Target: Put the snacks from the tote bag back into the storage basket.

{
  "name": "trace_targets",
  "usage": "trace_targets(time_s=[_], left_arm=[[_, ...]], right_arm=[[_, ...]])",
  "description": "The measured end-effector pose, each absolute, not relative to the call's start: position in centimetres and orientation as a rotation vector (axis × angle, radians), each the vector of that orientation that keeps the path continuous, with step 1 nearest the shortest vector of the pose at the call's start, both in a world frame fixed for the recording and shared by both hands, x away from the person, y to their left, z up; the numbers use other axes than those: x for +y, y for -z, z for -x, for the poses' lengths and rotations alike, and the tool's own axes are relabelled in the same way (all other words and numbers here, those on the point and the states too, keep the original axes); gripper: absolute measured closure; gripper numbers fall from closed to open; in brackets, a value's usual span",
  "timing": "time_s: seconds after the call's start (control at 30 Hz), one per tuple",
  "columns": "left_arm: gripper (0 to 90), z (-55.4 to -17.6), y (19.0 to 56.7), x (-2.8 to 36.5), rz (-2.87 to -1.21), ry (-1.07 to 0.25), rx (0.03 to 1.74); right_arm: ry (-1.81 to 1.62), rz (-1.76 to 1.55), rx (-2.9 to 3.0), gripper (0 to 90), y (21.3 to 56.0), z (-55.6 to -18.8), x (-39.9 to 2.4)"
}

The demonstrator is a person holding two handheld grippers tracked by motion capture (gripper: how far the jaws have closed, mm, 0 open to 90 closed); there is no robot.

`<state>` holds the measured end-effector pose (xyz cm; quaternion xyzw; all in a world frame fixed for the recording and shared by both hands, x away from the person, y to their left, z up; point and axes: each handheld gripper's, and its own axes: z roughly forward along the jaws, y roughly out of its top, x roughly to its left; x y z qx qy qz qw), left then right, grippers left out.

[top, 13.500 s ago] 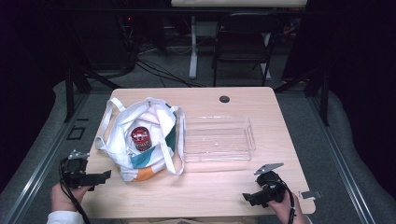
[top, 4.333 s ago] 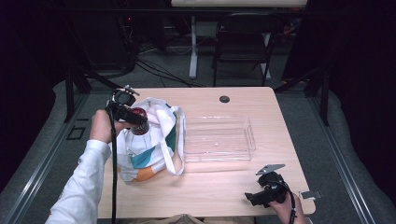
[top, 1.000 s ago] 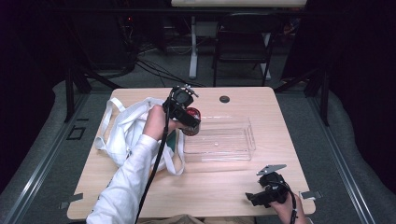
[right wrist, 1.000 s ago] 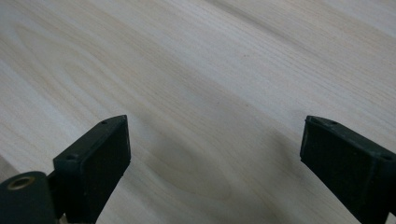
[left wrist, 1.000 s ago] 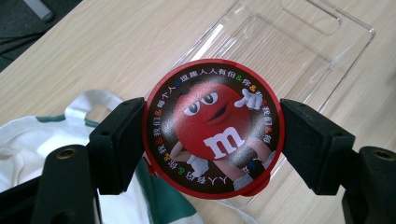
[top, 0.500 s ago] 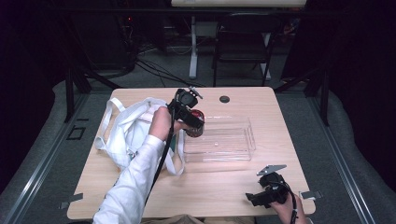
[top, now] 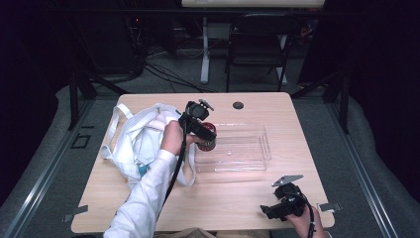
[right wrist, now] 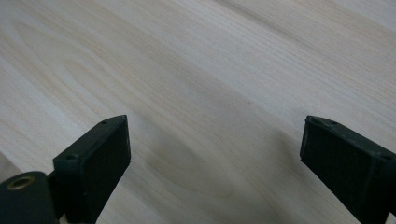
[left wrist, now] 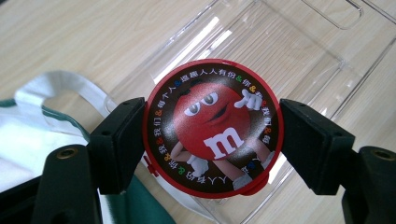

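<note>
Over the near-left corner of a clear, shallow rectangular plastic tray [top: 233, 148] on a pale wooden table [top: 223, 203], the left gripper [top: 205, 139] holds a round red candy tin with a cartoon-printed lid [left wrist: 212, 128], its two black jaws pinching the tin's rim from opposite sides so the lid faces the camera in the left gripper view. Seen from the high view, the tin [top: 208, 138] sits just above or at the tray's left end, beside a crumpled white cloth tote bag with green trim [top: 136, 144] that lies open on the table's left half; whether the tin's base touches the tray floor cannot be told. The side-on grip appears chosen to keep the tin level for setting it down flat inside the tray. The right gripper [top: 277, 208] rests low at the table's near-right edge, well apart from the tray, its jaws spread wide over bare wood with nothing between them, seemingly parked clear of the work
</note>
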<state>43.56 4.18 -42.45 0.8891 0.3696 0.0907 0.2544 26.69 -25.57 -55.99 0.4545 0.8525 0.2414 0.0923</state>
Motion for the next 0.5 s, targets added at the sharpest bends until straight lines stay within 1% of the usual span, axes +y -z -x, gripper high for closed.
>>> trace_targets(time_s=[0.2, 0.37, 0.5], left_arm=[[27.2, -43.1, 43.4, 3.9, -2.407, -0.238, 1.01], [27.3, -43.0, 45.0, 3.4, -2.447, -0.227, 1.025], [27.4, -43.1, 46.4, 3.3, -2.458, -0.181, 1.046]], right_arm=[[-0.725, -1.349, 2.536, 8.1, 56.0, -26.7, -25.6], [-0.708, -1.35, 2.541, 8.0, 56.0, -26.7, -25.5], [-0.717, -1.353, 2.542, 8.0, 56.0, -26.7, -25.5]])
